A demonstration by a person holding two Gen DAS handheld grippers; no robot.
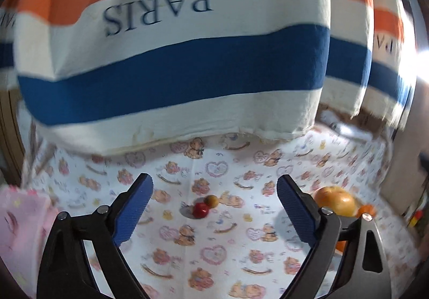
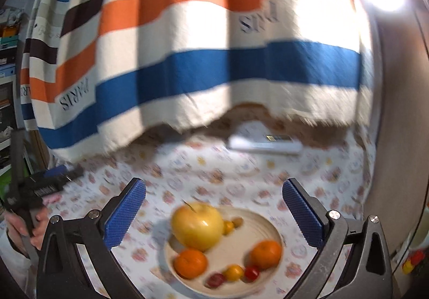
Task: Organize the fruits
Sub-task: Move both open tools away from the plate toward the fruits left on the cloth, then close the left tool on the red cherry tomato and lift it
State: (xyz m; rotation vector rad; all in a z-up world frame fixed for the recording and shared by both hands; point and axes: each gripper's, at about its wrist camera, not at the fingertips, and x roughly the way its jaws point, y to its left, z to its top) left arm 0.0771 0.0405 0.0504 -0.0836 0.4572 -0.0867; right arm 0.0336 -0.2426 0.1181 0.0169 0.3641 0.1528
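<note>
Reaching toward two stray small fruits, the left gripper (image 1: pixel 214 199) hangs with its jaws spread wide and nothing between the pads, the red fruit (image 1: pixel 200 210) and the yellowish-brown fruit (image 1: pixel 210 201) lying touching each other on the cartoon-print cloth (image 1: pixel 214 253) just ahead of the fingertips. They sit well apart from the rest — most likely the last pieces left to gather.

The right gripper (image 2: pixel 214 205) is likewise wide open and empty, poised above and just short of the pale plate (image 2: pixel 273 268), where the sorting appears largely done: a large yellow apple (image 2: pixel 198 226) at the back, two oranges — one at the near left (image 2: pixel 190 262), one at the right (image 2: pixel 266 254) — and a row of small red and yellow fruits (image 2: pixel 233 273) along the front rim. Two more small fruits sit behind the apple, though motion blur makes their kind hard to call.

Room on the bench is fair. The striped "PARIS" curtain (image 1: pixel 174 57) hangs low along the far edge, a white remote control (image 2: pixel 265 144) lies beneath its hem, and a pink cloth (image 1: pixel 21 223) crowds the left side. Between the strays and the plate the cloth is bare, so a carry across looks unobstructed. The plate's rim is low; small round fruit set near it could roll.
</note>
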